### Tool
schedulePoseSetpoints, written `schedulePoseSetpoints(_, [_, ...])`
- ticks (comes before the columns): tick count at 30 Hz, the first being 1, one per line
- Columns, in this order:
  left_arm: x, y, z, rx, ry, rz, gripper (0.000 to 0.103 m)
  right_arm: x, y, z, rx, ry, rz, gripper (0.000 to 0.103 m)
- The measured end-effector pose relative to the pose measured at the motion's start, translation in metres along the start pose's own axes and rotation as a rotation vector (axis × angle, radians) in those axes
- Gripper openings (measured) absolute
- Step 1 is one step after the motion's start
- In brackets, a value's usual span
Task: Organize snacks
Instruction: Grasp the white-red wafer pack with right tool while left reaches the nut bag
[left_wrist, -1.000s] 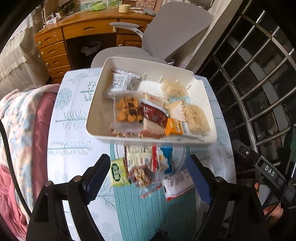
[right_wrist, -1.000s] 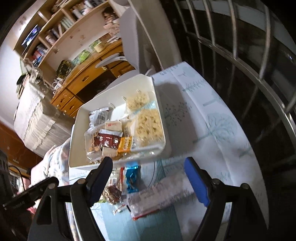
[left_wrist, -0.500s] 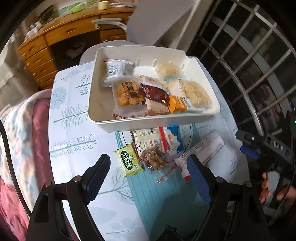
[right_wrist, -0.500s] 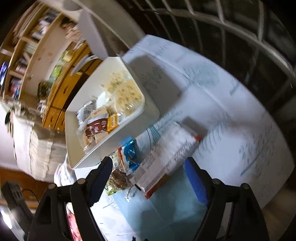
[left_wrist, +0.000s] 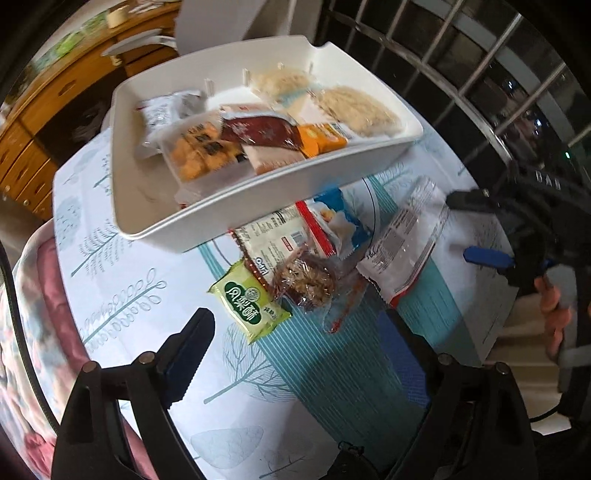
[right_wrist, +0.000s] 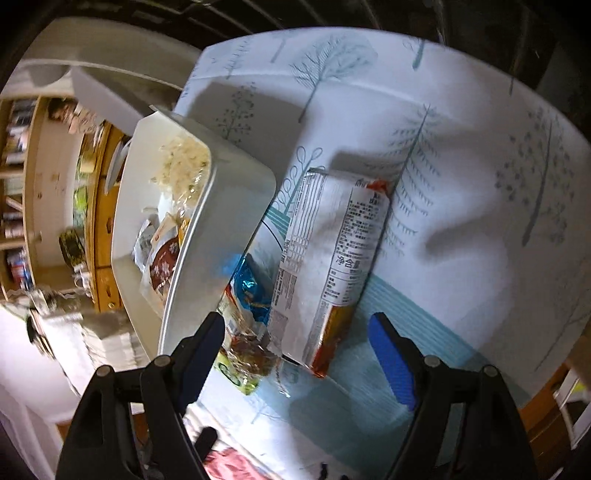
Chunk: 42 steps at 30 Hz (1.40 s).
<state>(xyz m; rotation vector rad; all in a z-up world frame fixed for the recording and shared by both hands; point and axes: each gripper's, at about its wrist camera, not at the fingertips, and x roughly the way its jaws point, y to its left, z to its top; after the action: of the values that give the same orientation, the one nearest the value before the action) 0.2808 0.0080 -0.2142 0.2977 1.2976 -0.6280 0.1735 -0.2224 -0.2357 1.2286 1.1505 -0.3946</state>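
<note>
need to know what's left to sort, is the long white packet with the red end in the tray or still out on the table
Out. The long white packet lies flat on the tablecloth beside the white tray, in front of the open right gripper.

A tray (left_wrist: 140, 221) of snacks sits on the table (left_wrist: 122, 280), a desk (left_wrist: 40, 122) behind it. Just before the tray lie loose packets: a green one (left_wrist: 249, 304) leftmost, a nut bag (left_wrist: 308, 282) beside it, and a long packet (left_wrist: 402, 243) to the right.
</note>
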Motion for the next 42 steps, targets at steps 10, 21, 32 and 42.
schedulePoseSetpoints(10, [0.053,-0.016,0.014,0.114,0.119,0.018,0.09,0.027,0.001,0.024,0.071,0.042,-0.055,0.081])
schedulePoseSetpoints(21, [0.097,-0.027,0.016,0.182,0.186,0.083,0.09,0.058,0.011,0.039,0.093,0.152,-0.281,0.081])
schedulePoseSetpoints(32, [0.121,-0.037,0.026,0.222,0.191,0.147,0.09,0.076,0.016,0.054,0.112,0.199,-0.392,0.081])
schedulePoseSetpoints(42, [0.121,-0.067,0.029,0.27,0.167,0.19,0.058,0.076,0.019,0.059,0.108,0.194,-0.397,0.071])
